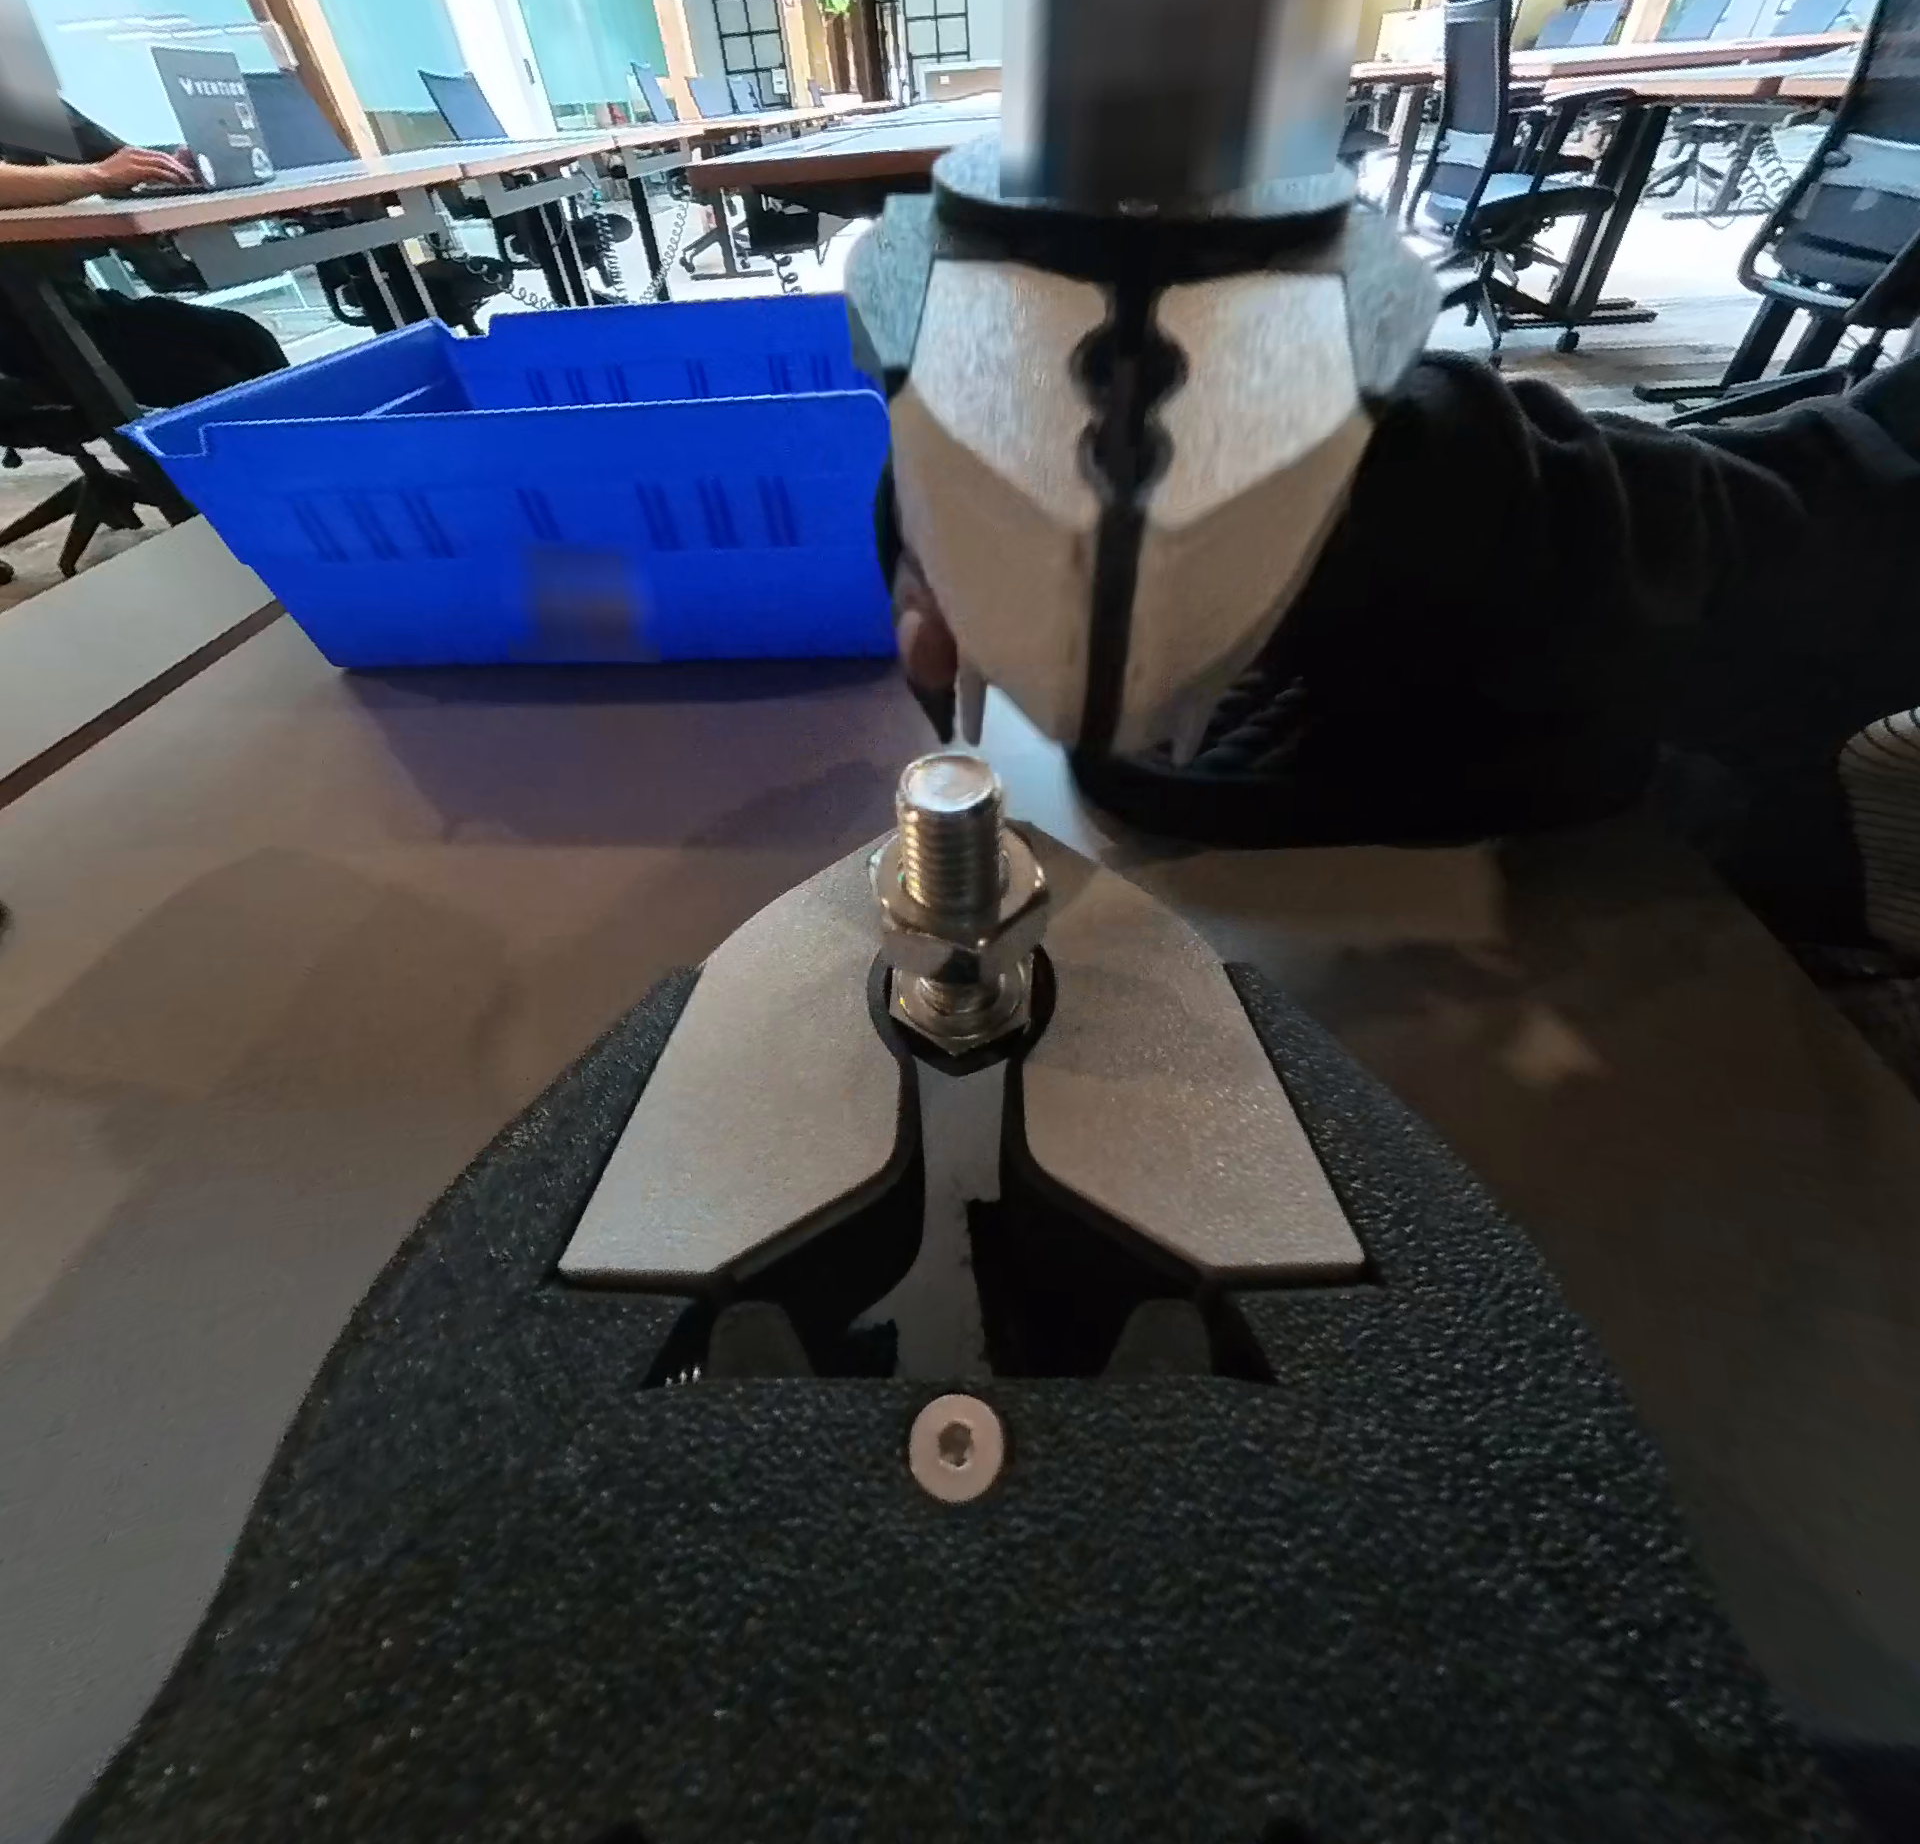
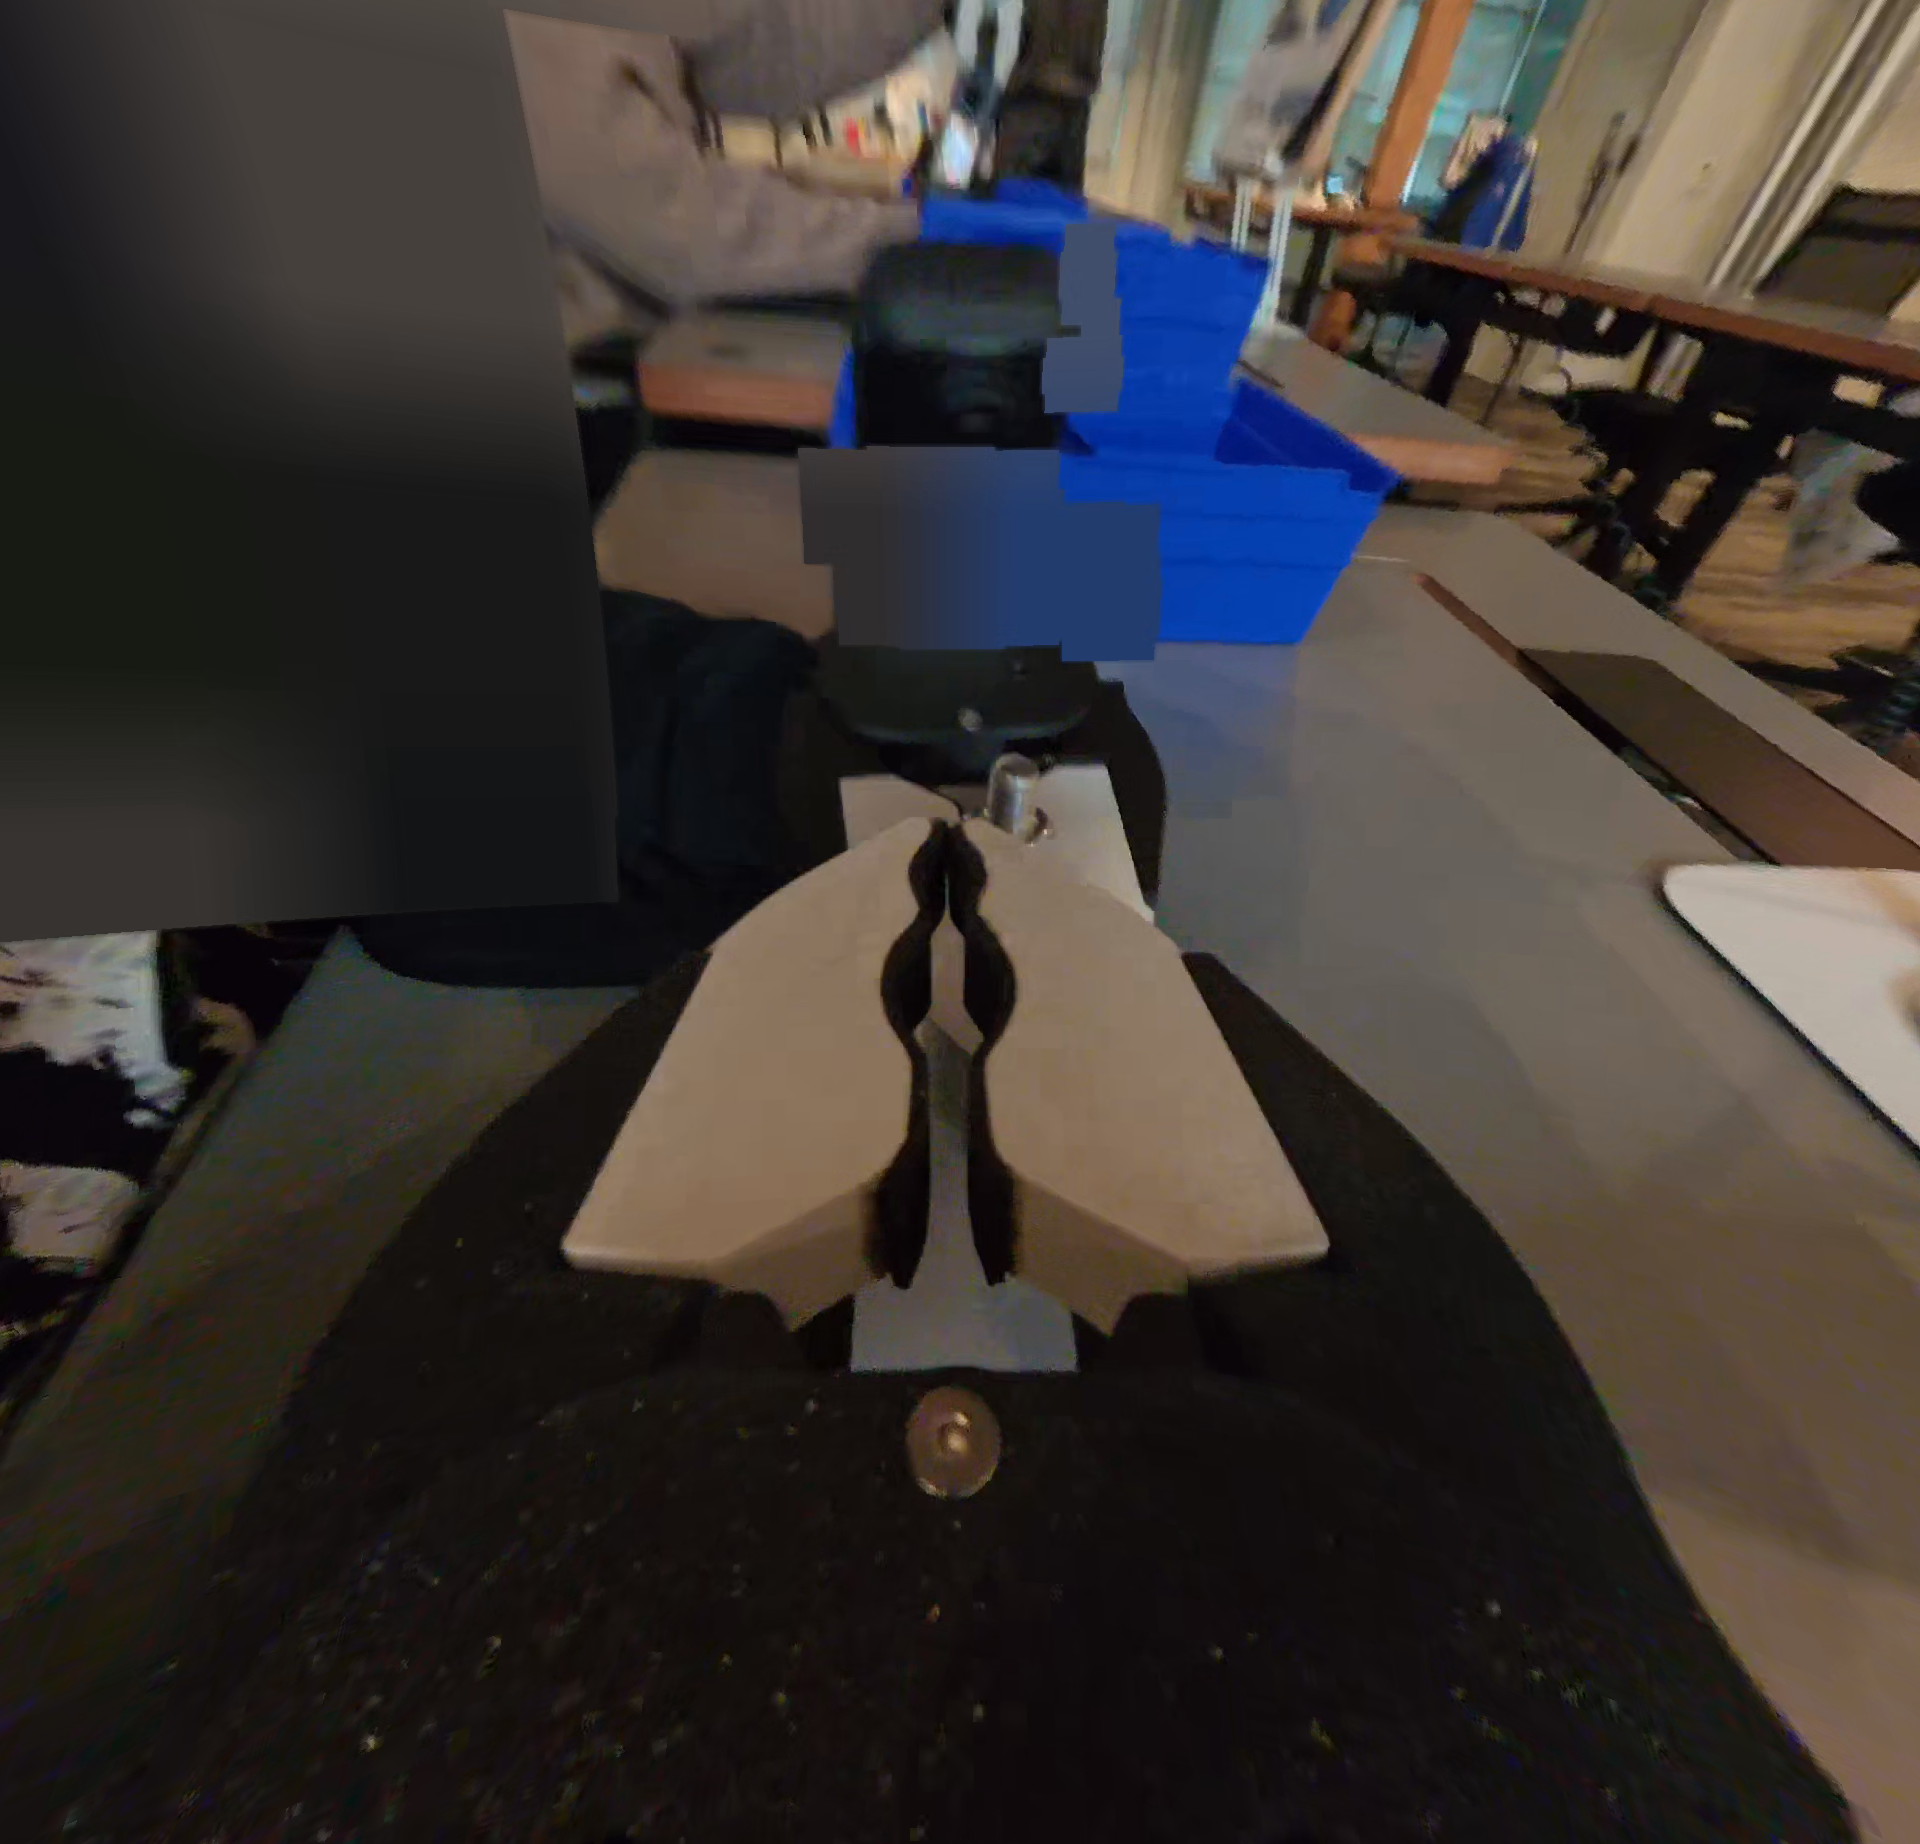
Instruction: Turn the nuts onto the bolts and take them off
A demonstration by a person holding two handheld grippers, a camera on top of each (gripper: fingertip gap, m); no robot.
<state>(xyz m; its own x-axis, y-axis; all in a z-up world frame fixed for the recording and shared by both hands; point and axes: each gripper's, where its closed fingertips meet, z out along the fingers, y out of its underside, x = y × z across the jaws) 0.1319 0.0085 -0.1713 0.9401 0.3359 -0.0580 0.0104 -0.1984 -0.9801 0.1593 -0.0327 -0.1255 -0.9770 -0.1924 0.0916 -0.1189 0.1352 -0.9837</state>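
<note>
In the left wrist view a silver bolt (image 1: 954, 838) stands upright, threaded end up. My left gripper (image 1: 956, 921) is shut on its lower shank, in the notch between the grey fingers (image 1: 769, 1067). A hex nut (image 1: 964, 924) sits on the thread just above the fingers, and another hex piece (image 1: 961, 1020) sits lower in the notch. My right gripper (image 1: 1107, 724) hangs above and behind the bolt, tips down and shut, clear of the bolt's top. In the right wrist view the right gripper (image 2: 951, 844) is shut with nothing showing between its pads. The bolt (image 2: 1013, 797) and left gripper (image 2: 966, 714) lie just beyond.
A blue bin (image 1: 540, 516) stands on the grey table (image 1: 312, 911) behind and left of the bolt. More blue bins (image 2: 1236, 547) show in the right wrist view. A white board (image 2: 1818, 973) lies at the right. A black sleeve (image 1: 1538, 599) holds the right gripper. The left gripper's tips are roughly 6 centimeters from the right gripper's.
</note>
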